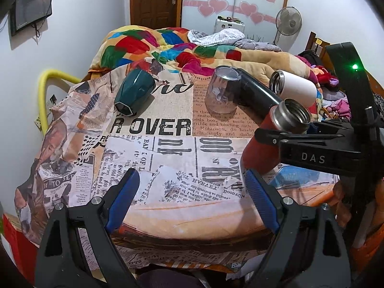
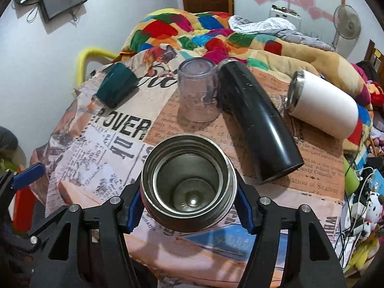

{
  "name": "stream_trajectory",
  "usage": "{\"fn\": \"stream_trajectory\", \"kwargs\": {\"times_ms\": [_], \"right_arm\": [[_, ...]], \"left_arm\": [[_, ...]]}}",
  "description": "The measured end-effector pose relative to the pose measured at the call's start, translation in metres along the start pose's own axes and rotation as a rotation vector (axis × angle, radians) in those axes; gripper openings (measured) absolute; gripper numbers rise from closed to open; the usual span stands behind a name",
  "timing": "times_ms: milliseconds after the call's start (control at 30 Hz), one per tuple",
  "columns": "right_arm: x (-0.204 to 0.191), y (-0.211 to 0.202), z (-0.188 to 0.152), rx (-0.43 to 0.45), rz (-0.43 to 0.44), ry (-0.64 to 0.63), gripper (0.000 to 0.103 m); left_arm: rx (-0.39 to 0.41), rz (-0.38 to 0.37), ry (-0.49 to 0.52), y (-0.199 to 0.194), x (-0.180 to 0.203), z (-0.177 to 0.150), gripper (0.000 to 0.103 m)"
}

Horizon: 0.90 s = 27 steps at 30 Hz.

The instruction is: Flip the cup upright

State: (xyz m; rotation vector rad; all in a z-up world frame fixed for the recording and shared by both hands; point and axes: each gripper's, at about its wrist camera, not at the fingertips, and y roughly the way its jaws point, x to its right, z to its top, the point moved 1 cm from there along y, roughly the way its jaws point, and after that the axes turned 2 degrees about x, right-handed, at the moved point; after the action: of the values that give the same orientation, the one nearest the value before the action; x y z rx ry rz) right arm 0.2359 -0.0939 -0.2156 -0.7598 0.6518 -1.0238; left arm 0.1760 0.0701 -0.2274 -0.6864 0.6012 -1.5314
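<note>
A red steel-lined cup [image 2: 188, 182] stands about upright, mouth up, between the pads of my right gripper [image 2: 189, 206], which is shut on it. In the left wrist view the same red cup [image 1: 261, 144] shows at the right with the right gripper's black body on it. My left gripper [image 1: 192, 199] is open and empty over the near part of the newspaper-print table [image 1: 168, 129]. A dark green cup [image 1: 134, 91] lies on its side at the far left; it also shows in the right wrist view [image 2: 117, 88].
A clear plastic cup [image 2: 198, 91] stands mouth down at the middle back. A black flask [image 2: 256, 124] and a white flask [image 2: 321, 105] lie on their sides to its right. A colourful blanket [image 2: 216, 36] lies behind the table; toys and cables [image 2: 364, 204] at the right.
</note>
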Motion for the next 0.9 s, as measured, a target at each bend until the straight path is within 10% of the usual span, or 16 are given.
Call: {"fn": "stream_trajectory", "kwargs": {"times_ms": [500, 900], "right_arm": [[-0.007, -0.105, -0.001, 0.2, 0.006, -0.033, 0.063], [-0.019, -0.278, -0.026, 0.663, -0.014, -0.034, 0.064]], "left_arm": [[0.142, -0.041, 0.007, -0.066, 0.02, 0.019, 0.09], [0.572, -0.092, 0.03, -0.226, 0.056, 0.035, 0.09]]}}
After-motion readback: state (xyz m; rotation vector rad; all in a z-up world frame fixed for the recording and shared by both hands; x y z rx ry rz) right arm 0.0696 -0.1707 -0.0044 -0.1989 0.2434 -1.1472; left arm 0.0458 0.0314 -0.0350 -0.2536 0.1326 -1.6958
